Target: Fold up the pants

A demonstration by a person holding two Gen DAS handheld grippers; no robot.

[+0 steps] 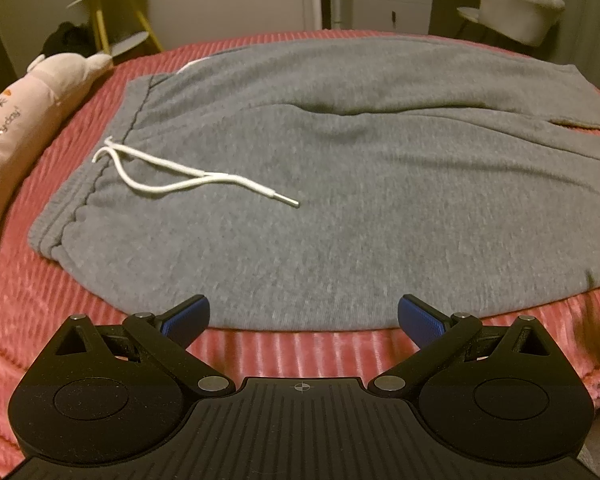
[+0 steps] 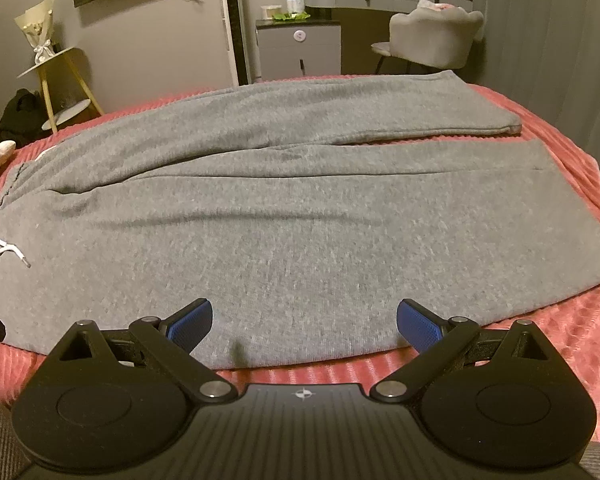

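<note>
Grey pants [image 1: 340, 168]: heathered fleece knit, matt, slightly fuzzy, ribbed at the waistband on the left of the frame, with a white woven drawstring [image 1: 160, 176] ending in a shiny tip. Pink bedspread [image 1: 40, 320] underneath: plush ribbed cloth with a soft sheen; pale plush pillow [image 1: 28, 104] at the left edge, smooth velour look. Left gripper [image 1: 303, 318] and right gripper [image 2: 304, 322]: matt black plastic, grooved body, bright metal pivot pins, blue textured rubbery pads [image 2: 192, 322].

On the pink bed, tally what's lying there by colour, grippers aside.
Grey: 1, the grey fleece sweatpants
White: 1, their white drawstring cord
Pale pink: 1, the pale pink plush pillow
Total: 3, all on the pink ribbed blanket
</note>
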